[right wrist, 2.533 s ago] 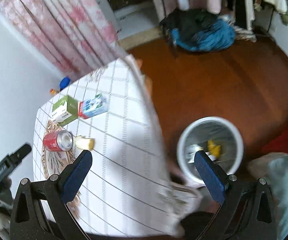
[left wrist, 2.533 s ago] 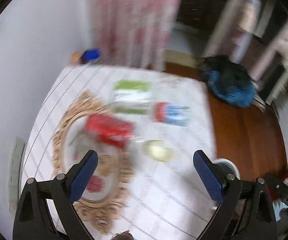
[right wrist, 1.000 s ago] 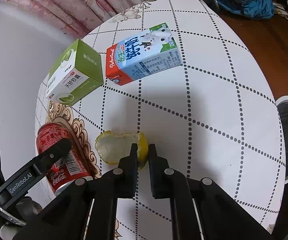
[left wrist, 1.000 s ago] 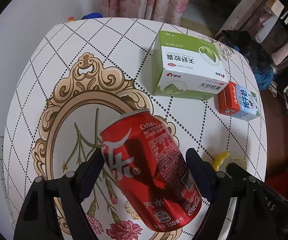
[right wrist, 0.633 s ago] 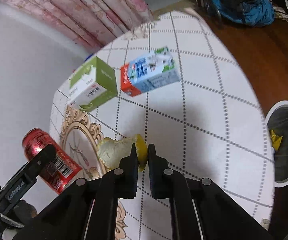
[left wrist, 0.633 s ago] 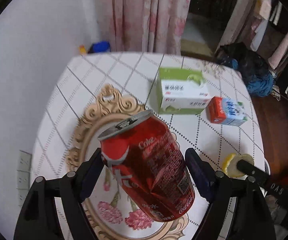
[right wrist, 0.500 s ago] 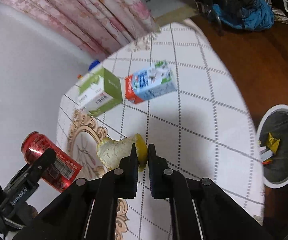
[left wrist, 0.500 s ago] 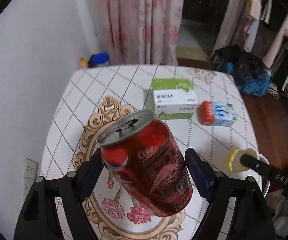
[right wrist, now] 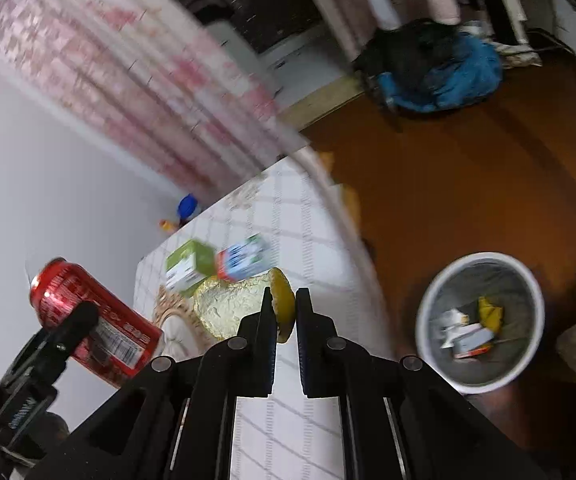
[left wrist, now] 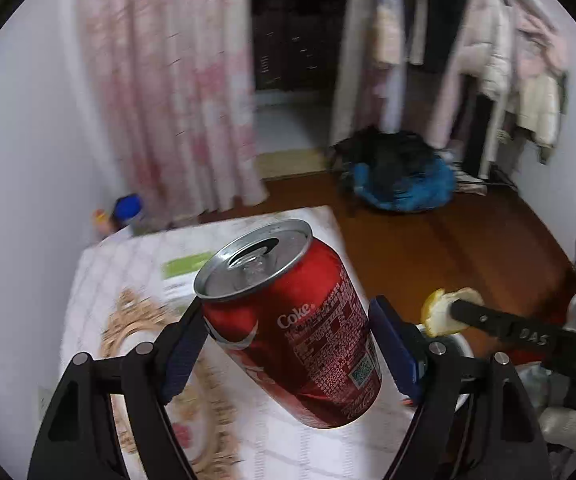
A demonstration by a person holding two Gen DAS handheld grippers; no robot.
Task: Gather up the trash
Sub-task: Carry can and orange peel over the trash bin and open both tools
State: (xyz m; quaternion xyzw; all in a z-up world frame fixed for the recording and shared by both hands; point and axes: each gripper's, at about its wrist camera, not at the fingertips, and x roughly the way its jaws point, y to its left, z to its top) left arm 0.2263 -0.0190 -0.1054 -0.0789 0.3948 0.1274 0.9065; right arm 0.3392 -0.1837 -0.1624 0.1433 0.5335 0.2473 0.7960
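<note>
My left gripper [left wrist: 288,344] is shut on a red Coke can [left wrist: 288,320], tilted and lifted above the white table [left wrist: 99,276]. The same can [right wrist: 95,320] shows at the left of the right wrist view. My right gripper [right wrist: 281,304] is shut on a yellow fruit peel [right wrist: 235,304], held in the air over the table's right edge; the peel [left wrist: 440,312] also shows in the left wrist view. A white trash bin [right wrist: 480,320] with several scraps inside stands on the wooden floor to the right. A green box [right wrist: 187,266] and a milk carton [right wrist: 243,262] lie on the table.
A pink curtain [left wrist: 175,92] hangs behind the table. A blue and black bundle [right wrist: 436,68] lies on the wooden floor [right wrist: 468,184] at the back. Clothes hang on a rack [left wrist: 500,60] at the far right. A blue-capped bottle [left wrist: 127,208] stands in the corner.
Both grippers have risen and drawn back from the table with the can and the peel. The views now tilt up toward the room, and the trash bin has come closer on the right.
</note>
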